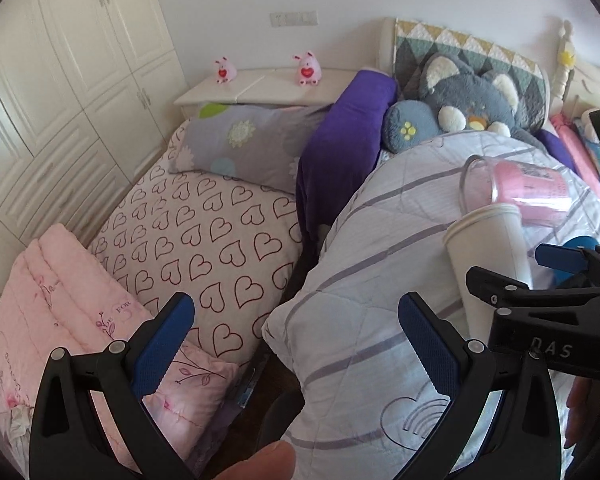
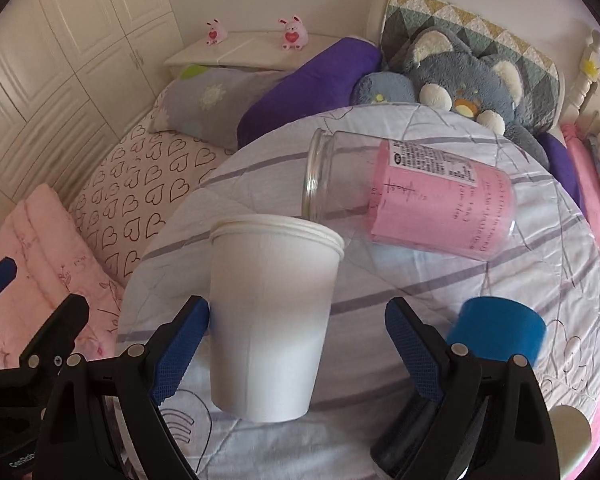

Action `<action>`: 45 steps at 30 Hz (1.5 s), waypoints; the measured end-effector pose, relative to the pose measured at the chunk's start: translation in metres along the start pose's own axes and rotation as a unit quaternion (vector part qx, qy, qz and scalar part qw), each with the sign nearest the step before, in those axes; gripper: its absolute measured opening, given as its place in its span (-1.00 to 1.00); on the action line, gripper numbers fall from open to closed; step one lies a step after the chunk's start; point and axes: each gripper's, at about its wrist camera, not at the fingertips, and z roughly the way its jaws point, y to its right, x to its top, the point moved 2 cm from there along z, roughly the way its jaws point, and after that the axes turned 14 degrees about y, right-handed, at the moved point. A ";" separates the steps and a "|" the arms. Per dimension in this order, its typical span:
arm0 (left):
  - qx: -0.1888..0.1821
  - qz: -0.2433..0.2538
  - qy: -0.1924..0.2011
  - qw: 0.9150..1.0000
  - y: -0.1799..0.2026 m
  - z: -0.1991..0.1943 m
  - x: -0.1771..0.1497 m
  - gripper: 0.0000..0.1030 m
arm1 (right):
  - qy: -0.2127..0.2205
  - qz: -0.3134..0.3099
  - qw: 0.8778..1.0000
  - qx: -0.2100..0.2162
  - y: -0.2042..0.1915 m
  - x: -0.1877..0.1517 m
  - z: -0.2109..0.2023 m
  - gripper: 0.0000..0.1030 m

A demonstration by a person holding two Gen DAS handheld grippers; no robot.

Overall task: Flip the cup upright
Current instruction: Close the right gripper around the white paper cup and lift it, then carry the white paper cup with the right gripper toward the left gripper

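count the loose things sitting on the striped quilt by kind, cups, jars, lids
white paper cup: 1
clear jar with pink paper inside: 1
blue lid: 1
total: 3

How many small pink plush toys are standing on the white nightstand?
2. One pink plush toy stands near the nightstand's left end; the other pink plush toy stands further right, by the purple pillow. None seems hidden.
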 end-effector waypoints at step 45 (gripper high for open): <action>-0.034 0.043 0.015 0.998 0.026 -0.092 -0.057 1.00 | 0.017 0.137 0.990 0.005 0.040 -0.157 -0.124 0.30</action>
